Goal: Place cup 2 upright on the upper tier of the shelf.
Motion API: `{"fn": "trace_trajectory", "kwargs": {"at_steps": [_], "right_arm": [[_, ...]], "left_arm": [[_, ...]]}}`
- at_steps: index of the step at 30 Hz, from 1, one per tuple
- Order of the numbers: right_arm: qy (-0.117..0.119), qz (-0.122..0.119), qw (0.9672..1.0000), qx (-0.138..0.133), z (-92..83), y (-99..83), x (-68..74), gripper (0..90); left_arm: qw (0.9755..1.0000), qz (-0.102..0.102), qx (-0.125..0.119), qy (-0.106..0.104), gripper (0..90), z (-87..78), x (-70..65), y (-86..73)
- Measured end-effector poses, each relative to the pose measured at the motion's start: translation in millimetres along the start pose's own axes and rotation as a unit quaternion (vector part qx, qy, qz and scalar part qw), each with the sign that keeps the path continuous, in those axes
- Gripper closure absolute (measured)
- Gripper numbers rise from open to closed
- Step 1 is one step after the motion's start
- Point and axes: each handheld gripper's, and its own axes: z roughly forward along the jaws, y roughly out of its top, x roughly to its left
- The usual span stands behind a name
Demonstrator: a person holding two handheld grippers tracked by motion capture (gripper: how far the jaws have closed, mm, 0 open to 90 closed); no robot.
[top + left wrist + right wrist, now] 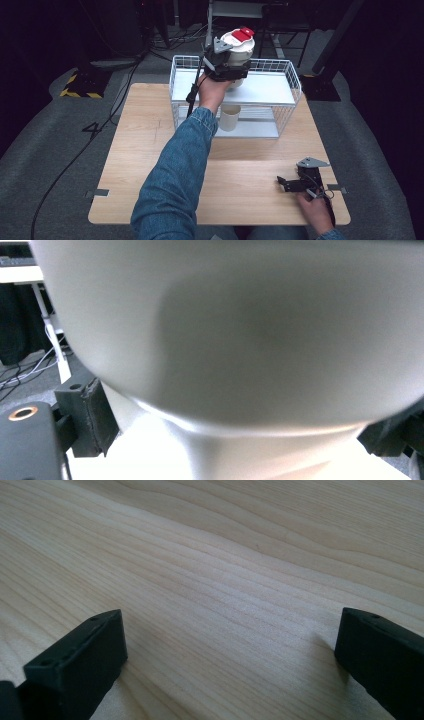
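High view has the left gripper (227, 62) up over the top shelf of the white wire rack (295, 80), clamped on a white container (240, 47) with a red lid tab; the hand hides the container's lower part, so whether it touches the shelf is anyone's guess. Left gripper view is mostly blurry white container wall (235, 340), jaws pressed on each side. A cream cup (230, 118) sits on the lower shelf, partly behind the sleeve. Right gripper (287, 183) rests on the wooden table (150, 150), jaws spread wide, nothing between.

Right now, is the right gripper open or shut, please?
Open: the right gripper rests on the table, its jaws wide apart with bare wood between.
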Motion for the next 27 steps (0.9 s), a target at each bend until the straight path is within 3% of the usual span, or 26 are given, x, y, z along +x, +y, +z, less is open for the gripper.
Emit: {"fn": "trace_trajectory", "kwargs": {"at_steps": [27], "right_arm": [[0.000,-0.001,1.0000,-0.001,0.0,0.0,-0.1,0.3]], "left_arm": [[0.9998,-0.004,0.018,0.012,11.2,21.5,-3.3,-20.8]]}}
